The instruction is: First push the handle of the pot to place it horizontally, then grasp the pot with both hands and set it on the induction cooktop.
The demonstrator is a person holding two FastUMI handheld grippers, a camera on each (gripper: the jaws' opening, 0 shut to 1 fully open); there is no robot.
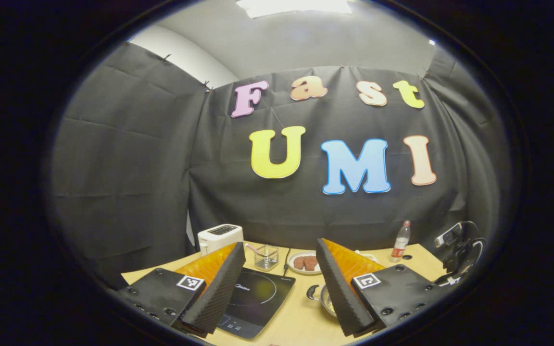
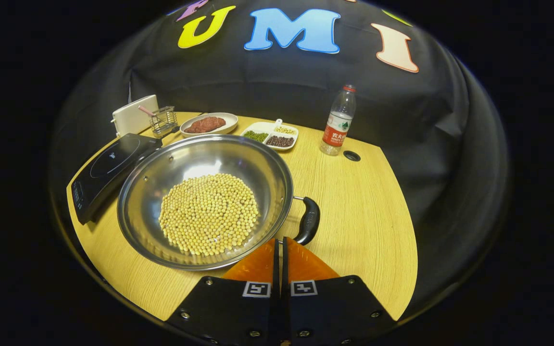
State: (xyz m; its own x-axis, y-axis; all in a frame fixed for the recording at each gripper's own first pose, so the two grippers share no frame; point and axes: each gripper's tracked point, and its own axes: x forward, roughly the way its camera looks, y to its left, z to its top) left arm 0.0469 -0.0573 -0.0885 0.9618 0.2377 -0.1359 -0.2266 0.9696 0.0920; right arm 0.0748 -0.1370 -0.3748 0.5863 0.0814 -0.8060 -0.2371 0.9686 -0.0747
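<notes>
Left tool (image 1: 279, 269) hides most of the pot (image 1: 327, 300), seemingly untouched.

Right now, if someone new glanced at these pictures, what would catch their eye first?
Probably the steel pot full of pale beans, mid-table in the right gripper view, its black handle just ahead of the shut right tool. Next, the black cooktop to the pot's left. In the left gripper view, the left tool is open above the table.
</notes>
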